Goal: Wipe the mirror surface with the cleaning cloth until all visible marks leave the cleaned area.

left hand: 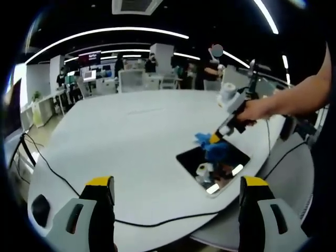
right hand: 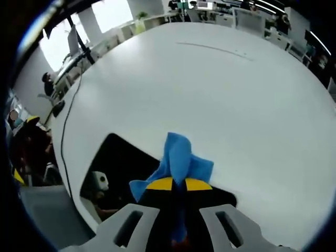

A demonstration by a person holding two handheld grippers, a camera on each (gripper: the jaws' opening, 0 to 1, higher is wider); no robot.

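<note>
A dark square mirror (left hand: 195, 158) lies flat on the white table (left hand: 131, 136), near its right edge. A blue cleaning cloth (left hand: 211, 147) rests bunched on the mirror's far part. My right gripper (left hand: 216, 138), held by a person's hand, is shut on that cloth and presses it down onto the glass. In the right gripper view the cloth (right hand: 176, 157) sticks out past the closed yellow-tipped jaws of the right gripper (right hand: 178, 184), over the mirror (right hand: 115, 157). My left gripper (left hand: 176, 185) hangs open above the table's near edge, holding nothing.
A black cable (left hand: 58, 176) runs along the table's near left edge, beside a small black device (left hand: 40, 209). A white roll and stand (left hand: 227, 93) sit at the far right of the table. Desks and people fill the room behind. The table's middle is bare.
</note>
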